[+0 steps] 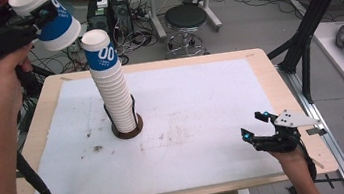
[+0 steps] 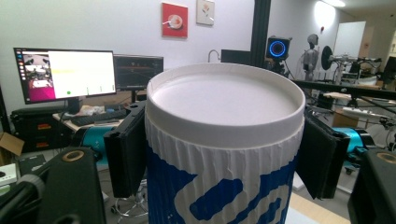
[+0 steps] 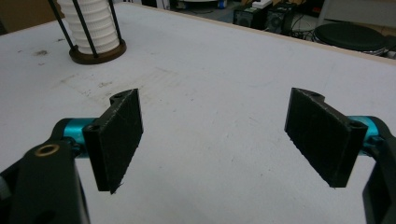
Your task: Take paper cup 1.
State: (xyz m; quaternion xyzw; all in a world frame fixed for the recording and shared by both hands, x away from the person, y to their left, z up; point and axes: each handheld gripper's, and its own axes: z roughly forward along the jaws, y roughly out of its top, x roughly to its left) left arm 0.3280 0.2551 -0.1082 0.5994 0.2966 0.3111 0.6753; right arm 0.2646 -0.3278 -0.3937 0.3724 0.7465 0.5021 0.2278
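Observation:
My left gripper (image 1: 42,14) is raised above the table's far left corner, shut on a white paper cup with blue print (image 1: 57,26). In the left gripper view the black pads (image 2: 125,154) press both sides of the ribbed cup (image 2: 224,140), whose closed base faces the camera. A tall stack of the same cups (image 1: 110,80) stands base-up in a round brown holder (image 1: 128,131) with black rods, left of the mat's middle, and it also shows in the right gripper view (image 3: 93,28). My right gripper (image 1: 254,125) lies low at the table's near right, open, with nothing between its pads (image 3: 116,135).
A white mat (image 1: 189,125) covers the wooden table (image 1: 280,93) and has a few dark stains near the holder. Behind the table are a black stool (image 1: 185,19), computer towers (image 1: 110,9) and cables. A black frame post (image 1: 310,28) stands at the right.

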